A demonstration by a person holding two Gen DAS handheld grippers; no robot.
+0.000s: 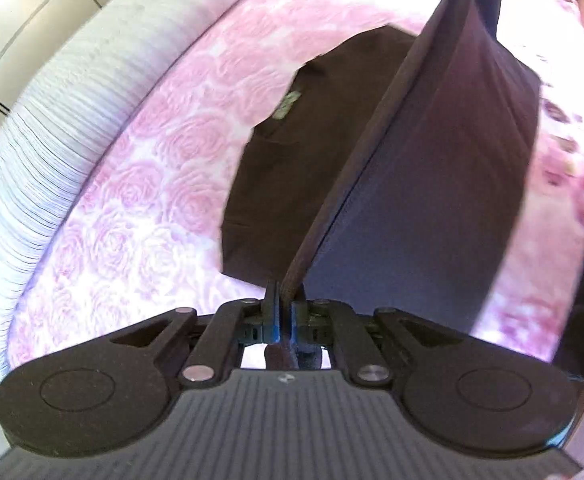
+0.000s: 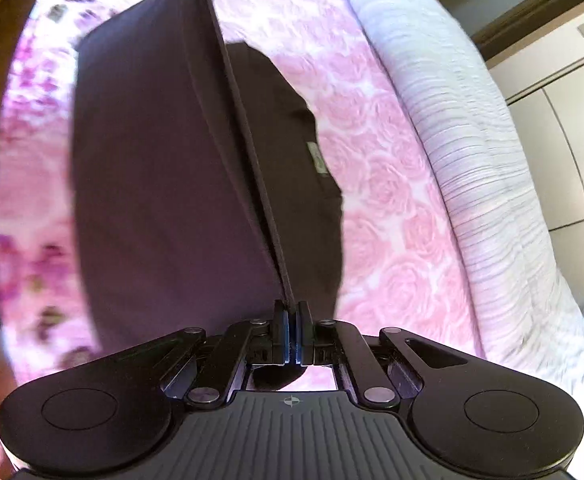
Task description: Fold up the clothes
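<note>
Both claws up, dark shirt stretched between them above the bed.

The left claw (image 1: 285, 292) is clamped on the hem of the dark shirt (image 1: 424, 184), and the right claw (image 2: 291, 312) pinches that hem too. Part of the shirt hangs taut in the air, the rest lies on the pink rose bedspread (image 1: 164, 168), beside a white striped blanket (image 2: 472, 128).

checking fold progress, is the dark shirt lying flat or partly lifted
Partly lifted: both tools pinch the dark shirt's hem taut above the bed; the rest lies on the pink bedspread.
</note>
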